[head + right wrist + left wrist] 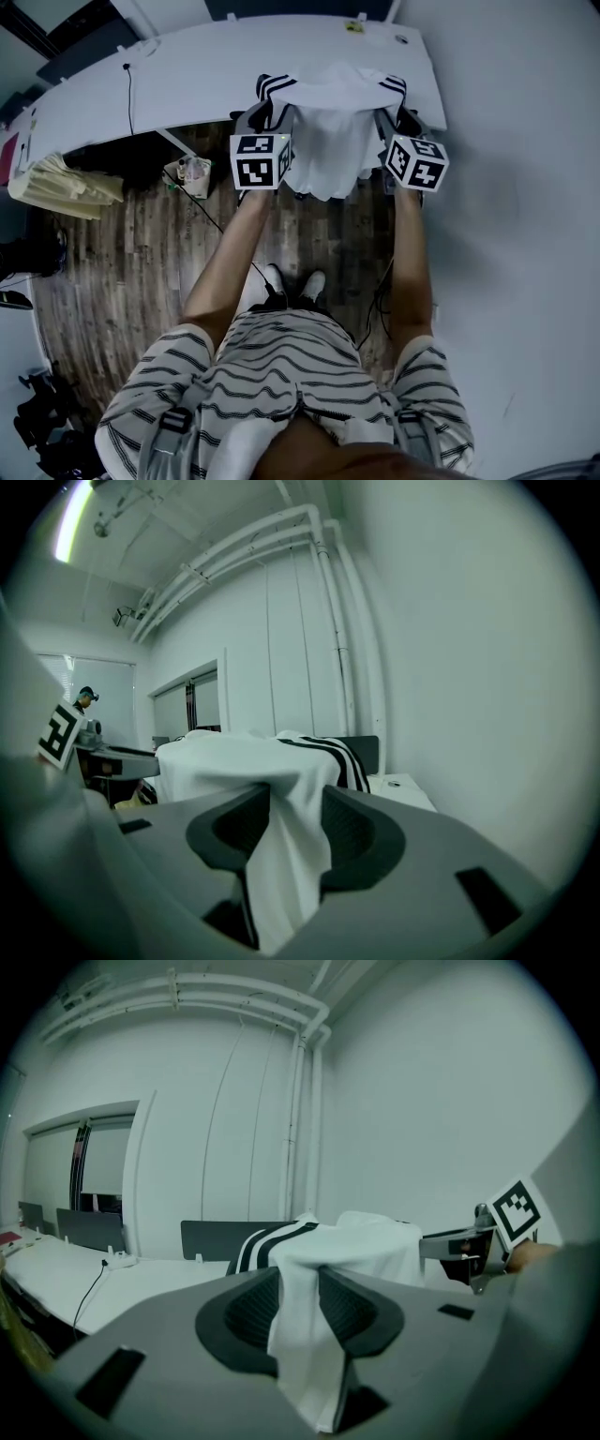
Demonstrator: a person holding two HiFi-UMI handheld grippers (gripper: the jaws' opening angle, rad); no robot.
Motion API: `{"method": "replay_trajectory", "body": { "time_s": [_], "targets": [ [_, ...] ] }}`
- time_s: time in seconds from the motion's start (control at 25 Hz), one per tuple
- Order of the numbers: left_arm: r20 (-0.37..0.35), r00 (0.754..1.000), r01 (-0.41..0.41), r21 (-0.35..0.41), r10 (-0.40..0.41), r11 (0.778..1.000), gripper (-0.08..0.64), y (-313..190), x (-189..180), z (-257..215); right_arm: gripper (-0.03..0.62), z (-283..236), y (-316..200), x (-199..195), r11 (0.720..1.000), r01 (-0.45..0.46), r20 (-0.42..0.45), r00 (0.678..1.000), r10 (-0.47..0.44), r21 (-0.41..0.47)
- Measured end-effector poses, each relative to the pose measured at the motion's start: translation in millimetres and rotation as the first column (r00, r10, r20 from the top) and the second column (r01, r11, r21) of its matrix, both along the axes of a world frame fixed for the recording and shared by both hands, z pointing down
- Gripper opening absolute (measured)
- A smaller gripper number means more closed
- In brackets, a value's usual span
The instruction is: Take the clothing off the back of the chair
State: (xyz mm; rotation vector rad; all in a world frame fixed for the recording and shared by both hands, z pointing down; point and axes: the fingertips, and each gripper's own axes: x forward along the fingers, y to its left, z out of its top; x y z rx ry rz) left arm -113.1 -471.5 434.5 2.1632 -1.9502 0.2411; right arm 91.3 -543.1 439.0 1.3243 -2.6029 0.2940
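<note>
Hanging clothing point(328, 131) spans left tongs point(298, 1290) and right tongs point(286, 810); each is clamped on its fabric.

It looked like an office: a long white counter point(187, 75) with a cable point(129, 98), wood floor point(122, 272), bare walls point(450, 1101), ceiling pipes point(300, 1119).

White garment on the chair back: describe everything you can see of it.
The white garment looks like thin, soft cloth, with black stripes at both upper corners. It hangs draped, its top spread wide and its body falling in loose folds towards the floor, and it covers what it hangs on. The left claw and the right claw each pinch a gathered fold of it.
</note>
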Motion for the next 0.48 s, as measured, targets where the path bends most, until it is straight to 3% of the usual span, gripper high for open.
{"method": "replay_trajectory", "body": {
  "time_s": [0.2,0.28,0.48],
  "targets": [
    [-0.017,0.999,-0.028,0.005,0.028,1.0,0.089,0.1,4.2,-0.8,0.053,-2.0,5.3,-9.1,0.999,0.036,-0.006,0.999,-0.036,-0.006],
    [-0.018,0.999,-0.033,0.011,0.033,0.999,0.047,0.6,5.0,-0.5,0.037,-2.0,5.5,-10.1,0.999,0.038,-0.004,0.999,-0.038,-0.007],
    [-0.016,0.999,-0.037,0.014,0.037,0.999,0.031,0.2,6.2,0.1,0.029,-1.6,5.6,-9.2,0.999,0.037,0.005,0.999,-0.037,-0.01]
  ]
}}
